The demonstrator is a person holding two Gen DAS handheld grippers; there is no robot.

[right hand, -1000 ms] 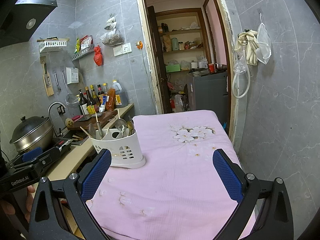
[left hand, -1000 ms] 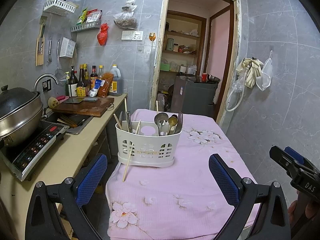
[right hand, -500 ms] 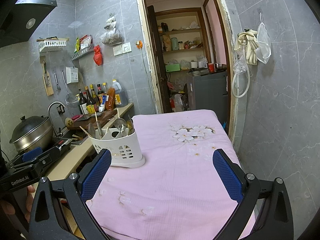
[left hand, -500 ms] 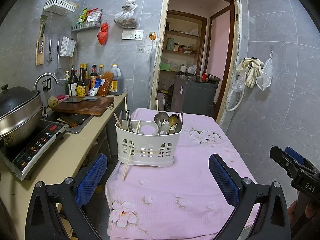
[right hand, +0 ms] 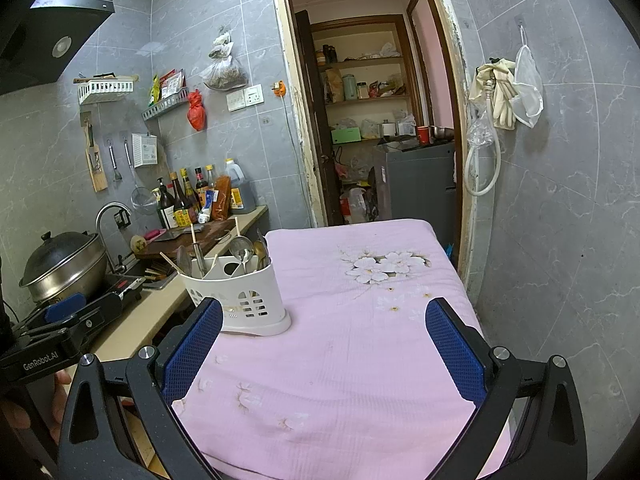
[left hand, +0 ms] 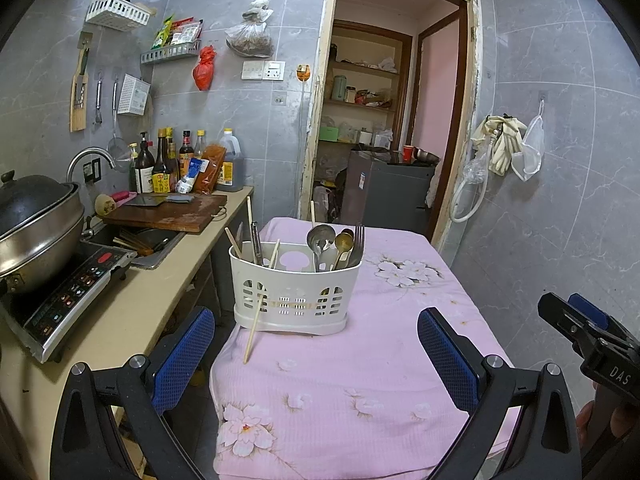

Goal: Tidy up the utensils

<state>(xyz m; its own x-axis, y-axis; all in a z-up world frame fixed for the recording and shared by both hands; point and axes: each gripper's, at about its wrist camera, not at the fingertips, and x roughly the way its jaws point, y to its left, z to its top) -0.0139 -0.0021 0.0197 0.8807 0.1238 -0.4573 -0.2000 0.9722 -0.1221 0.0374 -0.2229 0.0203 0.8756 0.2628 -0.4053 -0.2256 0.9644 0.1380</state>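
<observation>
Only from the left gripper [left hand: 316, 354], wide like the right gripper [right hand: 324, 350]: a chopstick [left hand: 253, 328] outside the caddy [left hand: 296, 288].

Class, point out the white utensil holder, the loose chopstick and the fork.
Utensil holder [left hand: 296, 300], left wrist view, front wall.
Chopstick [left hand: 253, 332], left wrist view, mid-shaft outside the holder.
Fork [left hand: 359, 236], left wrist view, tines.

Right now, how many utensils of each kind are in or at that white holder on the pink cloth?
Chopsticks: 5 (four inside the white holder, one leaning outside its front)
Spoons: 3
Forks: 1
Metal handle, kind unclear: 1
Total: 10 that show
</observation>
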